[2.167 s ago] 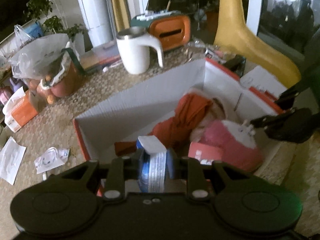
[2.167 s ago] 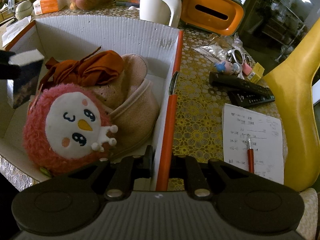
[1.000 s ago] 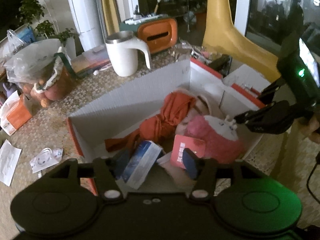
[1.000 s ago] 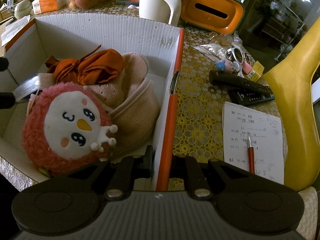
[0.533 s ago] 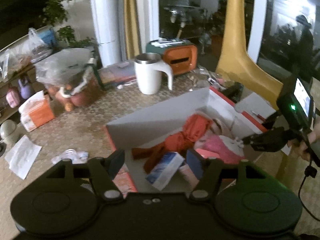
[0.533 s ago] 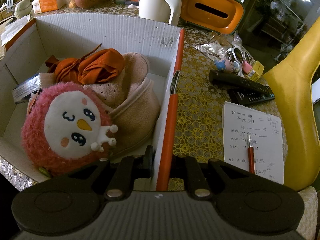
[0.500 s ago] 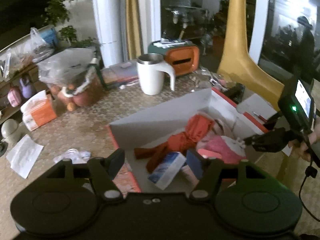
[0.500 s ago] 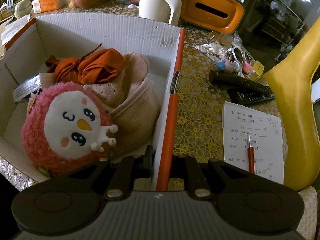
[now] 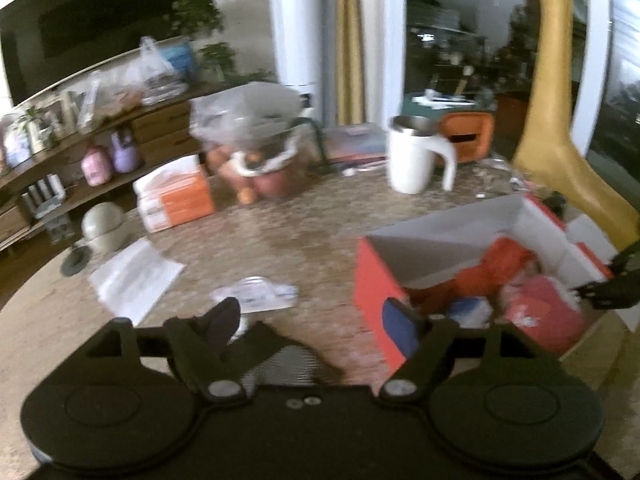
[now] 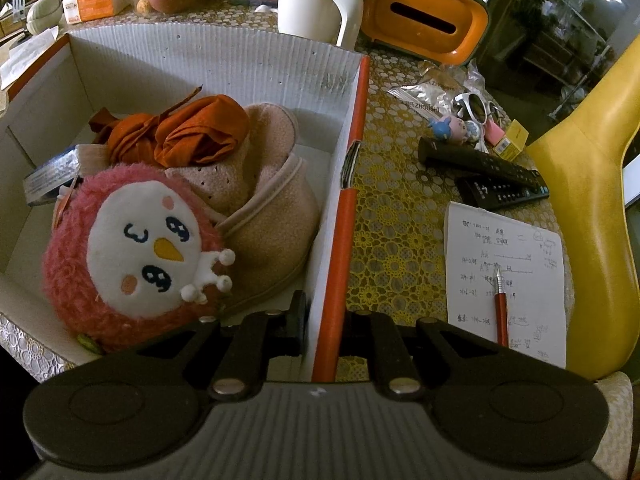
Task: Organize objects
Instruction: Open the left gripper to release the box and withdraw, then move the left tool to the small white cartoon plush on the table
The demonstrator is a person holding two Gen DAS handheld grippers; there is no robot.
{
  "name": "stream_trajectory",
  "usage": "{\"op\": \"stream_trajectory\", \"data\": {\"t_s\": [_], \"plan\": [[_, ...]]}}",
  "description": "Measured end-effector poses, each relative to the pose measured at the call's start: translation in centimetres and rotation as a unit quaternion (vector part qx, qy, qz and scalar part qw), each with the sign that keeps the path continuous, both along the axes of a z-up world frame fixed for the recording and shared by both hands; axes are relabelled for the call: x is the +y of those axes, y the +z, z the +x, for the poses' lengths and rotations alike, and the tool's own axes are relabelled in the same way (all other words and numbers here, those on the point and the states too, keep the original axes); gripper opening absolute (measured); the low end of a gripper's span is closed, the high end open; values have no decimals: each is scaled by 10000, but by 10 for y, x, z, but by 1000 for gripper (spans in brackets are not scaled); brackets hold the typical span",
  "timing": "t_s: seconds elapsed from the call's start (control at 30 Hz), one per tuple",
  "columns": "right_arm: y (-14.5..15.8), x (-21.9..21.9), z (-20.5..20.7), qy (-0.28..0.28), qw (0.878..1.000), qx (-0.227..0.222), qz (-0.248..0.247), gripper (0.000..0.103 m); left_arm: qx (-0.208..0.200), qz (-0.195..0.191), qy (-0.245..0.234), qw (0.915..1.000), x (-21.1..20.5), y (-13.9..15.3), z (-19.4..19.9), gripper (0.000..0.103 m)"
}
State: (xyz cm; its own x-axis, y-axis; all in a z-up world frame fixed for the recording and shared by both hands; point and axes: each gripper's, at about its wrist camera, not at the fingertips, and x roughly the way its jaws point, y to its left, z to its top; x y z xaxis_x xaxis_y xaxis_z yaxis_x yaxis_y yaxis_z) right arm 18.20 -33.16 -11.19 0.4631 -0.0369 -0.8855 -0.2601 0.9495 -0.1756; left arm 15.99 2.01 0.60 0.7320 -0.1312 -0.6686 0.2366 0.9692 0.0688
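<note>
An open white cardboard box with orange outside (image 10: 208,60) stands on the table. It holds a pink plush bird (image 10: 132,256), a beige slipper (image 10: 272,208), an orange cloth (image 10: 188,128) and a blue-and-white pack (image 10: 48,178). My right gripper (image 10: 322,320) is shut on the box's right wall (image 10: 344,216). My left gripper (image 9: 316,326) is open and empty, to the left of the box (image 9: 376,276), over the table. A clear packet (image 9: 256,294) lies just ahead of it.
On the table stand a white mug (image 9: 414,156), an orange tissue box (image 10: 424,12), a bag of fruit (image 9: 252,144) and an orange-white pack (image 9: 174,194). Right of the box lie two remotes (image 10: 484,172), sunglasses (image 10: 478,106), a note sheet with a pen (image 10: 504,276). A yellow chair (image 10: 588,184) stands at the right.
My left gripper let go of the blue-and-white pack in the box, then drew back and swung left, out of the box. The right gripper has not moved.
</note>
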Motion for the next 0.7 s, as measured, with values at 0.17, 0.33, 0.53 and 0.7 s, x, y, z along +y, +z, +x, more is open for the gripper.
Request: {"op": "stream_trajectory", "data": {"t_s": [0.17,0.33,0.53,0.7], "plan": [[1,1,0,-6,10000,10,-10,12,-4,96,436,9990,36,-4,7,84],[1,1,1,-20,10000,22,-22,13,120,52,874,9961,70,-15,17,93],[1,1,1,-41,10000,34,-29,13,465,-169,1390,9891,104,-44,29,102],[1,1,1,-67,10000,48,-34,13,808,-242,1739,9812,124,-75,35,102]]}}
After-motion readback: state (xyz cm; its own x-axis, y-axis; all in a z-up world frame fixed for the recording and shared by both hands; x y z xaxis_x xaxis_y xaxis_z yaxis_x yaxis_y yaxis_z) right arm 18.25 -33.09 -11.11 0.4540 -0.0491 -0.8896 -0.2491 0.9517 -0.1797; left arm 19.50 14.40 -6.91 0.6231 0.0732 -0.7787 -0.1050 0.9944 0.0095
